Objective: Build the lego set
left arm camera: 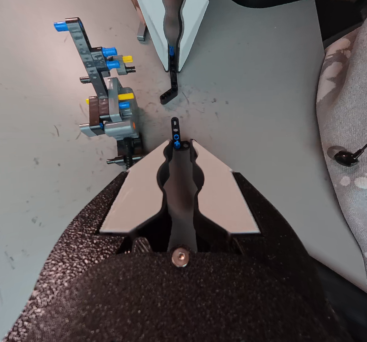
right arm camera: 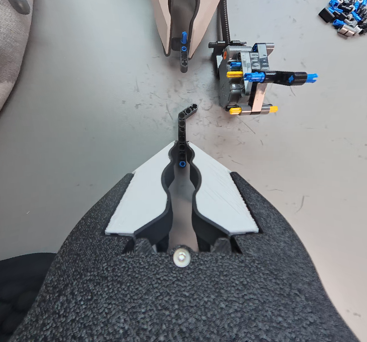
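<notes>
Two claws facing each other over the grey desk [left arm camera: 248, 93], each pinching one black piece. Left claw [left arm camera: 179, 143] is clamped on a short black beam [left arm camera: 175, 127] with two blue pins in it. Right claw [right arm camera: 182, 145] is clamped on a long bent black beam [right arm camera: 183, 125] carrying one blue pin. One half-built model [right arm camera: 246, 80] sits just beside them. Only the right wrist view catches the pile of loose parts [right arm camera: 345, 4] far back.
</notes>
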The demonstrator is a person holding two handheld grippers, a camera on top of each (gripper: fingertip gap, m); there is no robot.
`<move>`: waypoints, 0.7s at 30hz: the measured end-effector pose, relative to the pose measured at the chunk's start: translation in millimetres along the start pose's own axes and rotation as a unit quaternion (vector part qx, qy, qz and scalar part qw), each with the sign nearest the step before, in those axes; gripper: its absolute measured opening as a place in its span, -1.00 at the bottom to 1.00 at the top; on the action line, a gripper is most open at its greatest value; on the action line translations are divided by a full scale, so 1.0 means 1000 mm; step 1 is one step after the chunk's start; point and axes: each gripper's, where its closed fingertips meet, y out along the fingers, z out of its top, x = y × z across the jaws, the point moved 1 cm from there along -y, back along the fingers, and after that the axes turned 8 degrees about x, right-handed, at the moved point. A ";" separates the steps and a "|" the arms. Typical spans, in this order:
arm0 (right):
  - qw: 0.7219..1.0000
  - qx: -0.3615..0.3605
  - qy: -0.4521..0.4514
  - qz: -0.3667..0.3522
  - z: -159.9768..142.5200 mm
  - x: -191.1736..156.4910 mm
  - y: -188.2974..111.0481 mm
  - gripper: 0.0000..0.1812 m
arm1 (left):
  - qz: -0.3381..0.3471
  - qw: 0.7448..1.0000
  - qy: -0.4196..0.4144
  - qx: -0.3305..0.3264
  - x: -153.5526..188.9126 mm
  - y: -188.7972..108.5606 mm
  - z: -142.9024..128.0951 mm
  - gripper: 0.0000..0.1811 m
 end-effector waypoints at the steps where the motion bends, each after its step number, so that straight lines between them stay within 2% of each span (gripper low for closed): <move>1: 1.000 0.000 -0.001 0.000 0.000 0.000 0.000 -0.92 | 0.002 1.000 0.001 -0.001 0.000 0.000 0.000 -0.82; 13: 0.999 0.015 -0.033 0.006 0.003 -0.004 0.003 -0.92 | 0.001 1.000 0.014 -0.002 0.004 0.003 0.001 -0.81; 21: 0.992 0.032 -0.086 0.087 0.019 -0.025 0.017 -0.92 | -0.015 1.000 0.018 0.012 0.011 0.011 0.009 -0.82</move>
